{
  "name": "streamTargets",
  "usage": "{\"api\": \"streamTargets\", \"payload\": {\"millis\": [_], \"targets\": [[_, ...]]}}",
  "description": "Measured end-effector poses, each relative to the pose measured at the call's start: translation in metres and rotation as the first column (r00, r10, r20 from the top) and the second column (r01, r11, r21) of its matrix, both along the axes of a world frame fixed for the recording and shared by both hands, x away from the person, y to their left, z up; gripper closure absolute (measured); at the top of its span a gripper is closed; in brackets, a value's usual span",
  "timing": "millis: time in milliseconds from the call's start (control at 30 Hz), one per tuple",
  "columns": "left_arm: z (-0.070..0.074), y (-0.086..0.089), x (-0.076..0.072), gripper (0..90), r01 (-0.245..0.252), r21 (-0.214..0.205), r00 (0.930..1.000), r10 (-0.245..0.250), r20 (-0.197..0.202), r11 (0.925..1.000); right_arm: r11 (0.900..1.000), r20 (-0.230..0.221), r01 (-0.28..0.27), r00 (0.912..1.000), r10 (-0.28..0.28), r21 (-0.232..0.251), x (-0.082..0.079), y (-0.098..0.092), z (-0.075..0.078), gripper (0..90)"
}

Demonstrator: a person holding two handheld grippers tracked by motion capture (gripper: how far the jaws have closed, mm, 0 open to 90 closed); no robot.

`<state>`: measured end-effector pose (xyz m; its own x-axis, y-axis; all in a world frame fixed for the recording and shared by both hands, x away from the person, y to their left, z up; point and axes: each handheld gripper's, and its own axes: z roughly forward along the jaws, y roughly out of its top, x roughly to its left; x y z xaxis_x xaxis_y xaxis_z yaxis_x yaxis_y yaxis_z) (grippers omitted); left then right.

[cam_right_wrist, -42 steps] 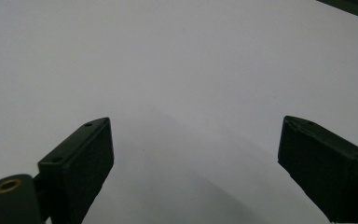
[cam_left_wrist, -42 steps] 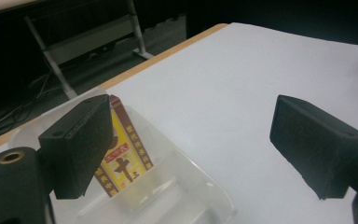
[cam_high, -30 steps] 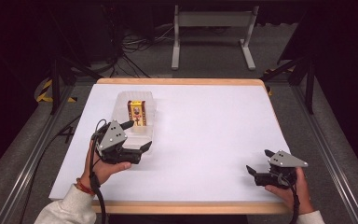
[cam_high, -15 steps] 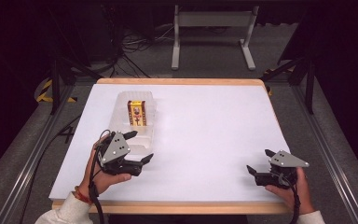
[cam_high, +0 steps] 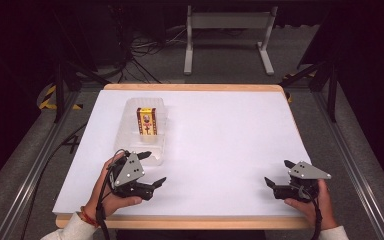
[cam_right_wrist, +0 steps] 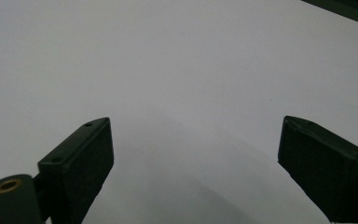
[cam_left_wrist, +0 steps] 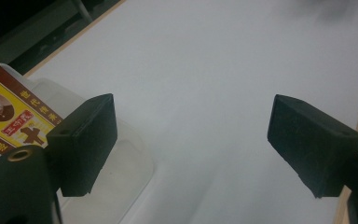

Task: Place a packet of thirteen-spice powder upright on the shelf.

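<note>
The left gripper [cam_high: 151, 169] sits low at the table's [cam_high: 220, 150] 7 o'clock corner, its 2 jaws apart with nothing between them; they have just been closing a little. Just beyond it, toward 11 o'clock, lies a clear plastic tray [cam_high: 130, 131] holding a yellow and red box [cam_high: 147, 121], the tray's near end just beside one jaw. The right gripper [cam_high: 278, 173] rests at 5 o'clock, jaws wide over bare tabletop.
</note>
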<state>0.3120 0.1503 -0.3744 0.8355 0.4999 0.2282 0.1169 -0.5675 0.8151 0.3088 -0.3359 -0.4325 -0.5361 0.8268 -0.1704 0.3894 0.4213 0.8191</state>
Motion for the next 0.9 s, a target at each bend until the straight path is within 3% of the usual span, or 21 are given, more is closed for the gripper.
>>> {"api": "streamTargets", "payload": {"millis": [467, 700, 900], "targets": [[-0.024, 0.005, -0.002, 16.1, 0.001, 0.079, 0.9993, 0.002, -0.037, 0.9969, 1.0000, 0.002, 0.000, 1.0000, 0.000, 0.001, 0.000, 0.000, 0.000, 11.0], [-0.033, 0.013, -0.004, 15.1, -0.027, 0.100, 0.9980, 0.033, -0.053, 0.9946, 1.0000, 0.003, 0.000, 1.0000, 0.000, 0.001, -0.001, 0.000, 0.001, 11.0], [-0.043, 0.030, -0.003, 14.7, -0.064, 0.112, 0.9948, 0.072, -0.072, 0.9916, 1.0000, 0.003, -0.002, 1.0000, 0.002, 0.000, -0.001, 0.000, 0.001, 11.0]]}}
